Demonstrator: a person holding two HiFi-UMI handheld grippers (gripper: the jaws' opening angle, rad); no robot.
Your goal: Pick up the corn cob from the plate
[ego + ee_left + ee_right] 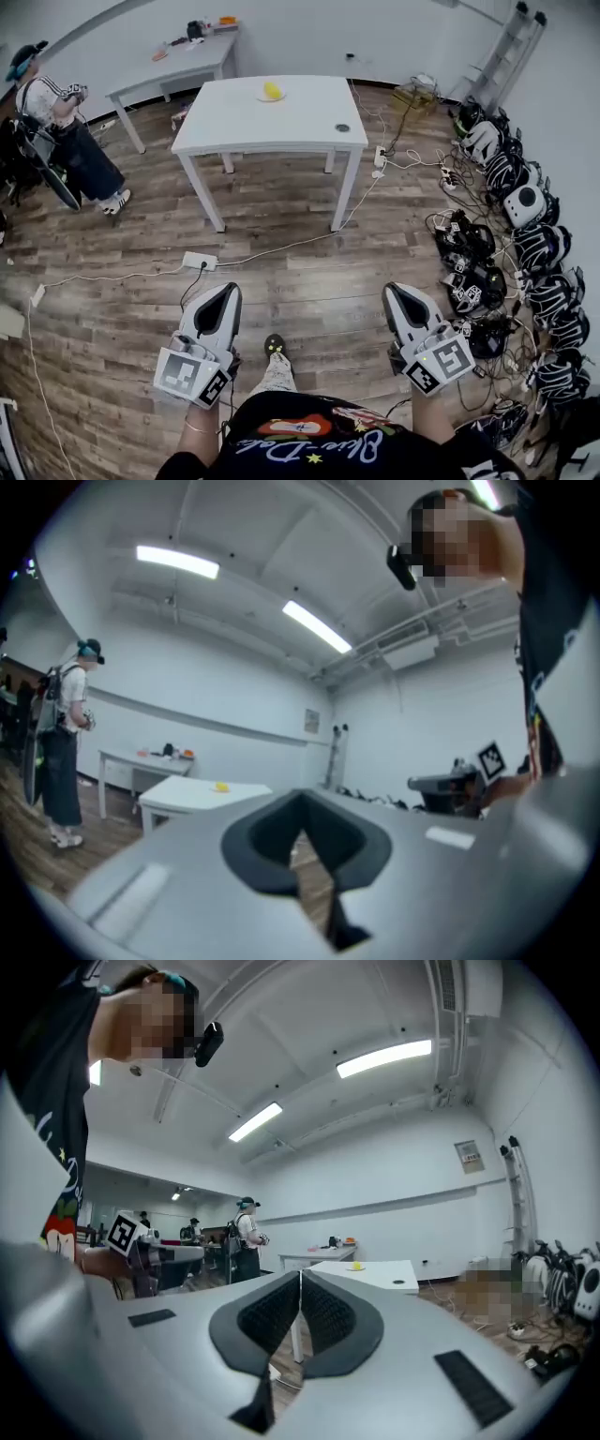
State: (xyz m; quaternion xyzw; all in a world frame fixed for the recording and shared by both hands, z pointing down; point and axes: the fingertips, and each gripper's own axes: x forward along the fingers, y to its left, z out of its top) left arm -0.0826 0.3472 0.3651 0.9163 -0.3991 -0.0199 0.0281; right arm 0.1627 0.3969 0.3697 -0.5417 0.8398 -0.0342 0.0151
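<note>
The yellow corn cob (271,91) lies on a small plate (272,97) at the far side of a white table (272,117), well ahead of me. It shows as a small yellow spot in the left gripper view (221,786) and in the right gripper view (359,1266). My left gripper (228,289) and right gripper (390,290) are held close to my body over the wooden floor, far from the table. The left gripper (301,803) is shut with nothing in it. The right gripper (300,1276) is shut and empty too.
A small dark round thing (342,127) sits on the table's right part. A second grey table (169,61) with clutter stands at the back left, and a person (56,122) stands at the left. Several devices (511,234) and cables line the right wall. A power strip (200,260) lies on the floor.
</note>
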